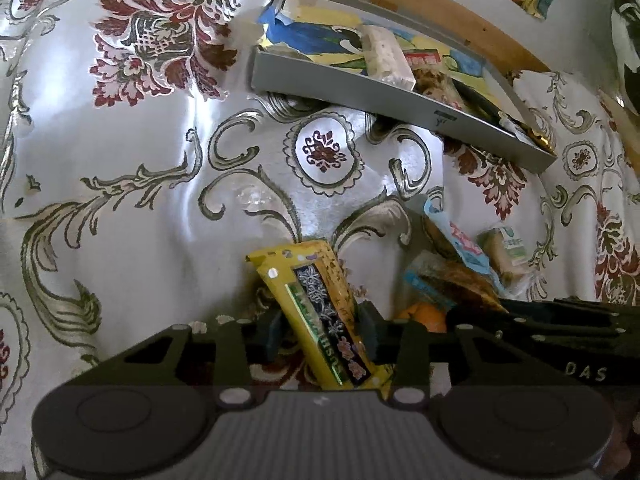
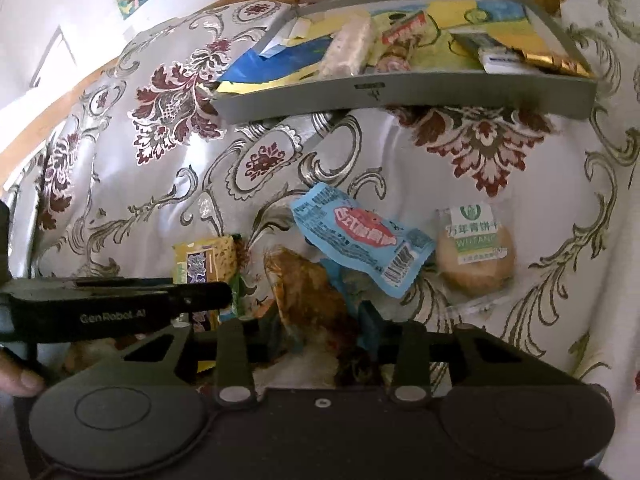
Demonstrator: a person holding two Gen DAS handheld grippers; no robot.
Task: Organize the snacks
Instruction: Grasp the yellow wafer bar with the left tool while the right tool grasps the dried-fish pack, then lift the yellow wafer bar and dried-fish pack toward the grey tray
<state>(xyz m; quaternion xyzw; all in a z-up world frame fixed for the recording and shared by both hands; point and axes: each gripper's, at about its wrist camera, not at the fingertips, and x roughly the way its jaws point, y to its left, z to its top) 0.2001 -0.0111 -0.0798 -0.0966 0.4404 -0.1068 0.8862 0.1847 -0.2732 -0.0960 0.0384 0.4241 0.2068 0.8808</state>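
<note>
My left gripper (image 1: pixel 322 330) is shut on a yellow snack packet (image 1: pixel 320 304) with a dark label, held upright above the cloth. My right gripper (image 2: pixel 320 326) is shut on a clear packet of brown snack (image 2: pixel 310 288). Just beyond it lie a blue packet (image 2: pixel 360 240) with a red label and a round biscuit (image 2: pixel 474 254) in a clear wrapper. The same blue packet (image 1: pixel 460 240) and biscuit (image 1: pixel 506 254) show in the left wrist view, right of the yellow packet. A grey tray (image 1: pixel 360 94) (image 2: pixel 400 94) further back holds several snacks.
A patterned white and maroon tablecloth (image 1: pixel 140 140) covers the surface. A wooden edge (image 1: pixel 440 4) runs behind the tray. The left gripper's body (image 2: pixel 120 304) crosses the right wrist view at the left, with a fingertip of a hand (image 2: pixel 20 378) below it. An orange thing (image 1: pixel 426 316) sits by the left gripper.
</note>
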